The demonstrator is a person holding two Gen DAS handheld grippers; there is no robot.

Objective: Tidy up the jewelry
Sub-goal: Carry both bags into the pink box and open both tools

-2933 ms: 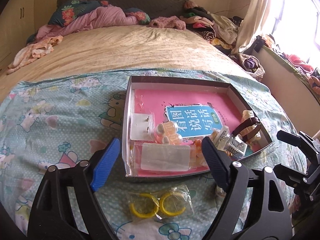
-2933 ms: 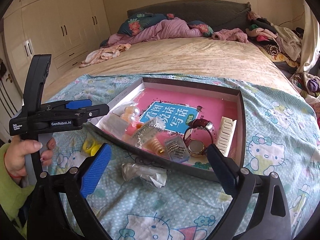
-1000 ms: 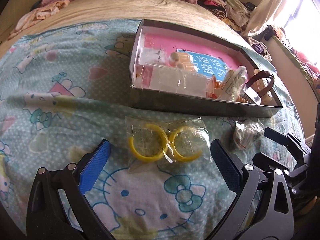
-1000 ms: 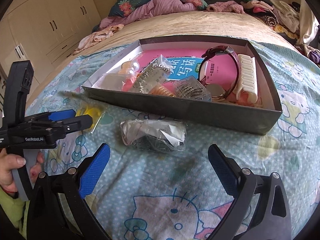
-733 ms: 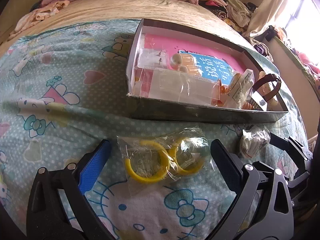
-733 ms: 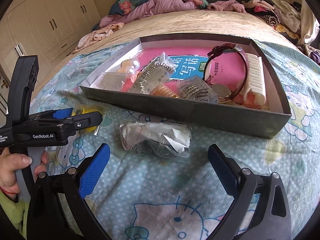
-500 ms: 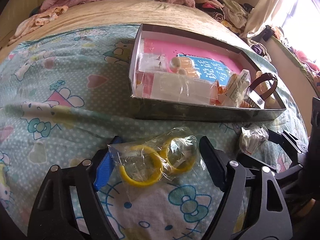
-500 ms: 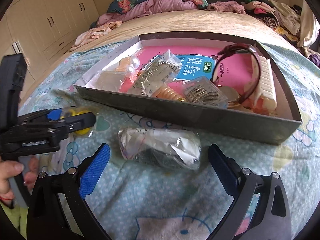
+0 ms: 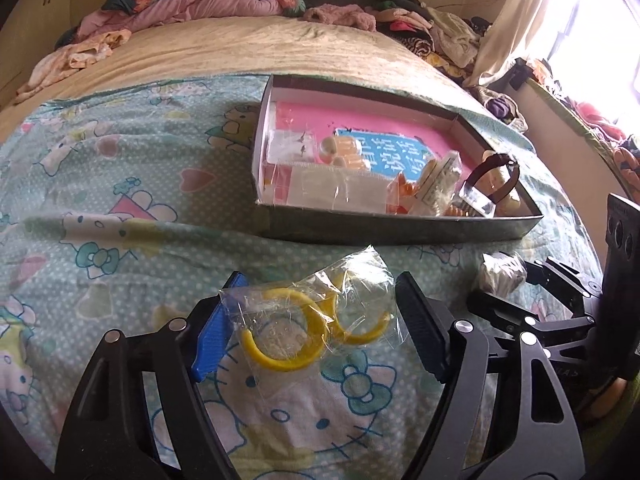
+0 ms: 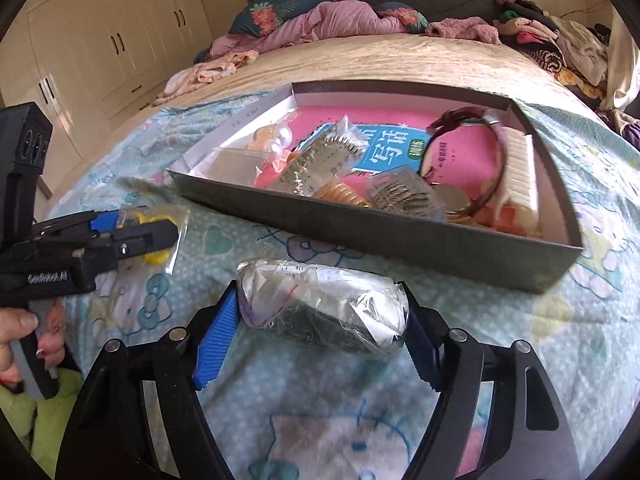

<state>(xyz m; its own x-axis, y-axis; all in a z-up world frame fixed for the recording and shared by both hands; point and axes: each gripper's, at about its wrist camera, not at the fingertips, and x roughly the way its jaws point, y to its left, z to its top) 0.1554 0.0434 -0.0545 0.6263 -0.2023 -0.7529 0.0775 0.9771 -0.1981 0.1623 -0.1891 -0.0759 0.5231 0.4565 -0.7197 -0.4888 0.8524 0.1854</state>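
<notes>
Both hands are at the near side of the grey box (image 10: 372,236), and the box lies straight ahead of each, further up the bed (image 9: 120,208); so the coming move, I'd guess, is lift and carry fwd over the near wall.

L gripper (image 9: 316,328): jaws have just been closing, now partly closed w/ the clear bag of yellow hoops (image 9: 308,320) between them. Bag's long axis runs across, pad to pad. The bag looks lifted and crinkled, so prob. gripped.

R gripper (image 10: 320,332): jaws also just been closing, now pinching the silvery crumpled packet (image 10: 320,308) at both ends; long axis again crosswise. Packet sits just short of the box wall, so R is the nearer one to drop in.

Hard to make out: what's inside the packet, dark tangle only. Box near end is already crowded (comb-like clips, a watch (image 10: 460,196), white hair claw (image 10: 518,172)), free space is mostly the pink far half. L hand (image 10: 24,332) partly cut off at the frame edge.
</notes>
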